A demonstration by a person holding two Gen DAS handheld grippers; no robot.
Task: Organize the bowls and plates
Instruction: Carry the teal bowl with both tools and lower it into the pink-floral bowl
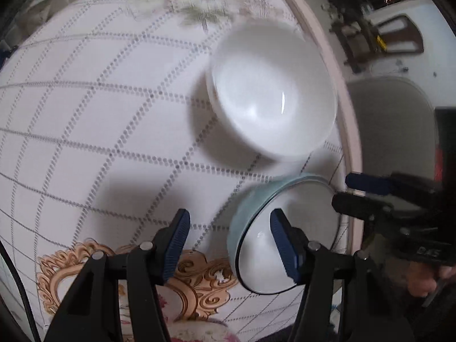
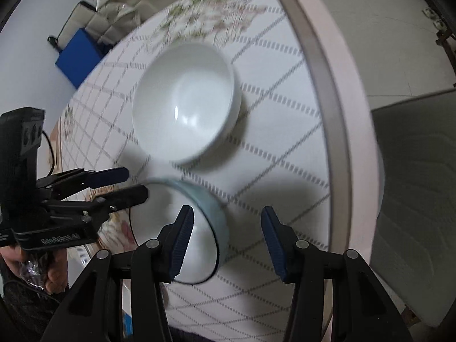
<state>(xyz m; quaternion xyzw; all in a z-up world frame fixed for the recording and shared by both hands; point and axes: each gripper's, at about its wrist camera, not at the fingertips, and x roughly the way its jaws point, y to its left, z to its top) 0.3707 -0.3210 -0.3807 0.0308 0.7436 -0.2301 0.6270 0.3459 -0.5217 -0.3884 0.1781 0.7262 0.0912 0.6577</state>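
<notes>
A white bowl [image 1: 270,91] stands on the checked tablecloth; it also shows in the right wrist view [image 2: 185,99]. A pale blue bowl with a dark rim [image 1: 256,228] stands nearer, by the table edge, and shows in the right wrist view [image 2: 196,228]. My left gripper [image 1: 229,242] is open, its jaws on either side of the blue bowl's left rim. My right gripper [image 2: 228,236] is open, its jaws on either side of that bowl's right rim. Each gripper shows in the other's view, the right one [image 1: 370,191] and the left one [image 2: 114,185].
The round table has a pink edge band [image 2: 342,142] on the right. A grey chair seat [image 2: 413,199] stands beyond it. A blue box [image 2: 77,57] and white bags lie on the floor at the far left.
</notes>
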